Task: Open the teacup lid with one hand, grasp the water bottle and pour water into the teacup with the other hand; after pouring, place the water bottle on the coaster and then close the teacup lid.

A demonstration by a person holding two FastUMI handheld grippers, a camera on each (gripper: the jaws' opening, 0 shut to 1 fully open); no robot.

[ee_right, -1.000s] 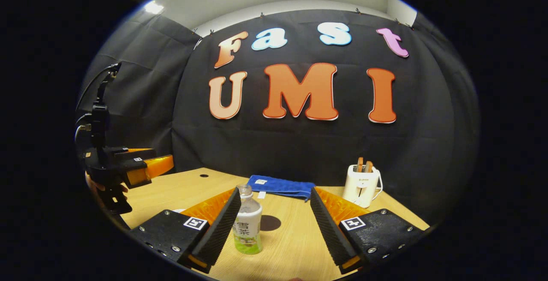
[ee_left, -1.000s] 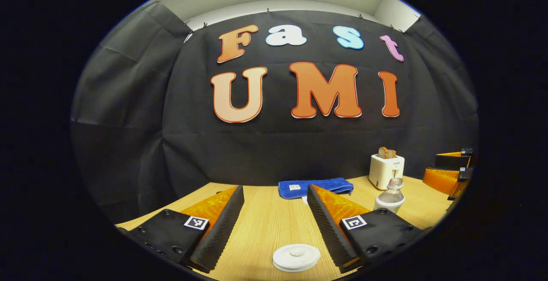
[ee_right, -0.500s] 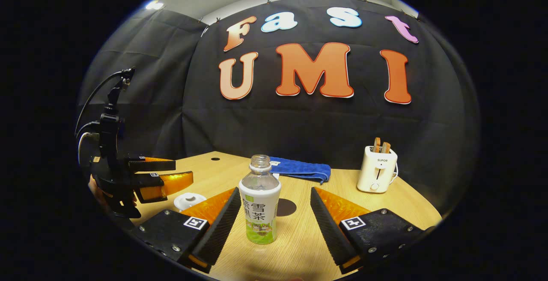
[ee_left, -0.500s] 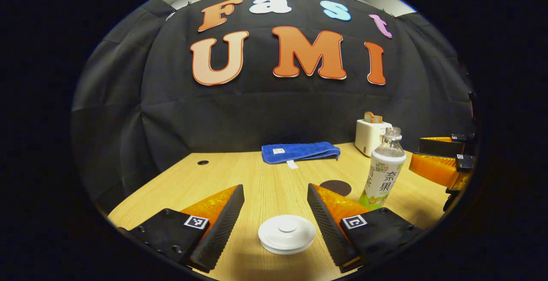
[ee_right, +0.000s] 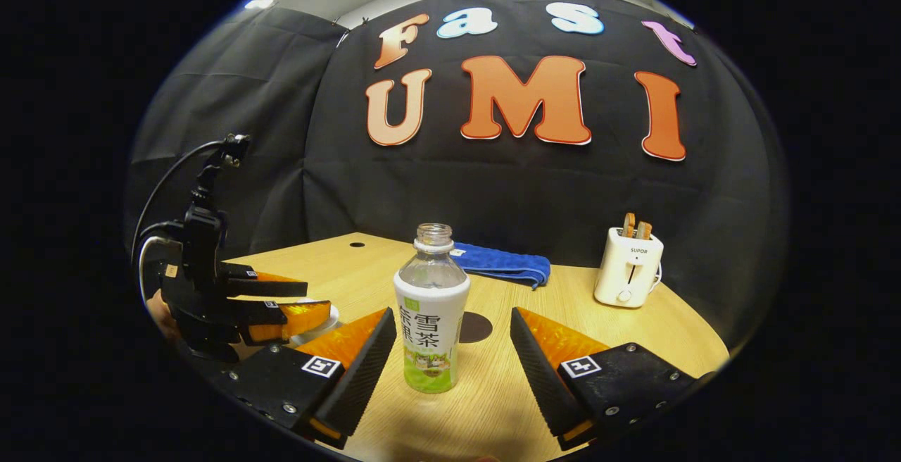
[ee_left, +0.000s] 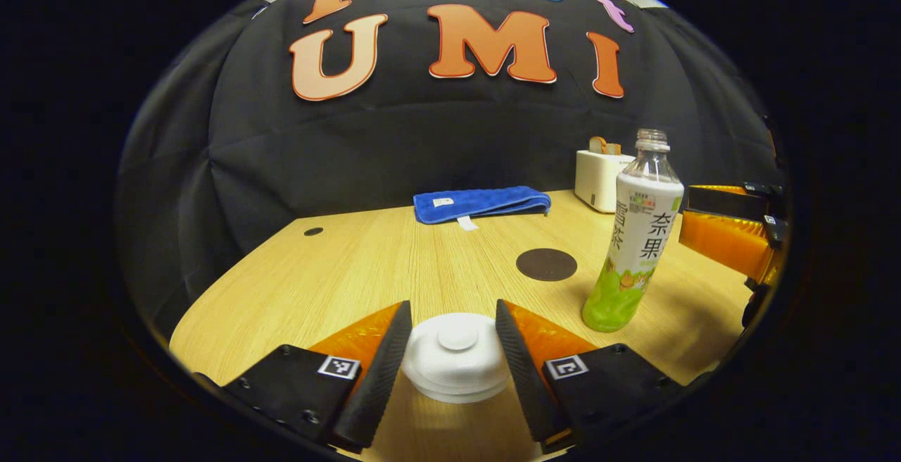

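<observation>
Left tool (ee_left: 454,349) low over the desk (ee_left: 366,265), its two fingers flanking the white lid (ee_left: 456,356) — each finger at or just beside the lid's rim, though actual pressing contact cannot be told. Lid sits on the teacup, whose body is hidden beneath it. Ahead and to the right of this tool stands the bottle (ee_left: 637,233), upright and uncapped; the dark round coaster (ee_left: 546,264) lies on the desk just left of the bottle and a little farther off. Right tool (ee_right: 450,360) spread wide, the bottle (ee_right: 431,310) upright between its fingers and nearer the left one, with a gap on both sides. Beyond it — a blue cloth (ee_right: 503,263) and a white toaster (ee_right: 628,273) at the desk's far edge.
</observation>
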